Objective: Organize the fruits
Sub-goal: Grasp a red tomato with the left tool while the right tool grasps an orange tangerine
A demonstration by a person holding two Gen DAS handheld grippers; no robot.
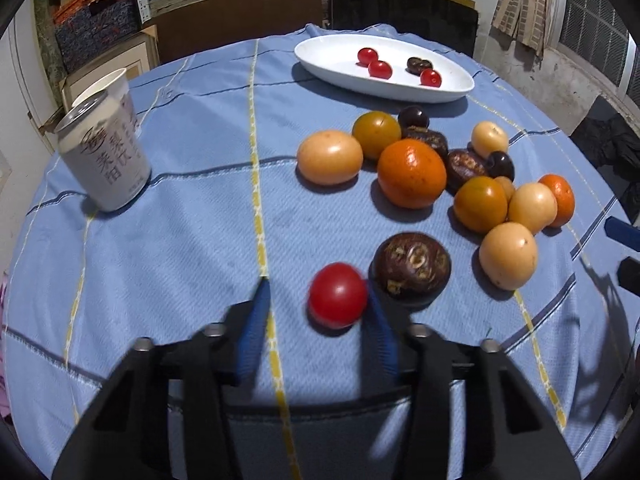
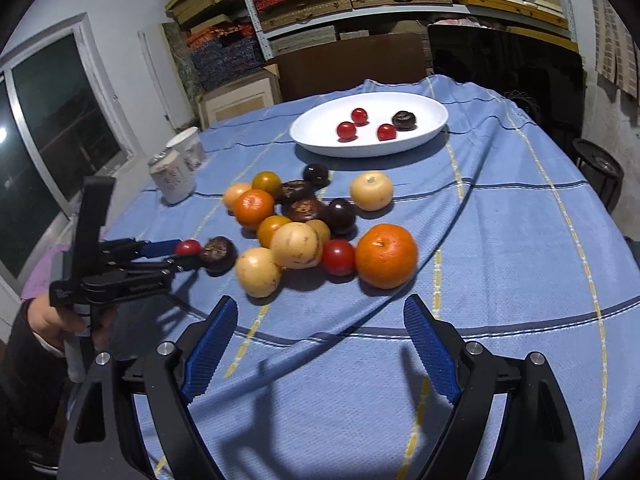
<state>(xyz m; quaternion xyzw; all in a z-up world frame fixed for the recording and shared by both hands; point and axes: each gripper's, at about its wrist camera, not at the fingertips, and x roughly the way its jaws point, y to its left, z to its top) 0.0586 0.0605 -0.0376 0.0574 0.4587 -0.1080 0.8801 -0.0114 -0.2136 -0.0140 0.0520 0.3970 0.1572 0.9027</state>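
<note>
A red cherry tomato [image 1: 338, 295] lies on the blue cloth between the blue fingers of my left gripper [image 1: 316, 288]. The right pad touches it, while a gap shows on the left side, so the jaws stand open. A dark water chestnut [image 1: 412, 270] sits just right of the tomato. In the right wrist view the left gripper [image 2: 186, 254] reaches in from the left, with a hand on its grip. My right gripper [image 2: 320, 302] is open and holds nothing, short of a big orange [image 2: 386, 256] and another red tomato [image 2: 339, 257]. The white oval plate [image 1: 328, 60] at the back holds three tomatoes and one chestnut.
A heap of oranges, yellow fruits and dark chestnuts [image 1: 412, 172] lies mid-table. A drink can [image 1: 104, 156] and a paper cup [image 1: 116, 84] stand at the left edge. Shelves with boxes and a dark chair stand behind the table.
</note>
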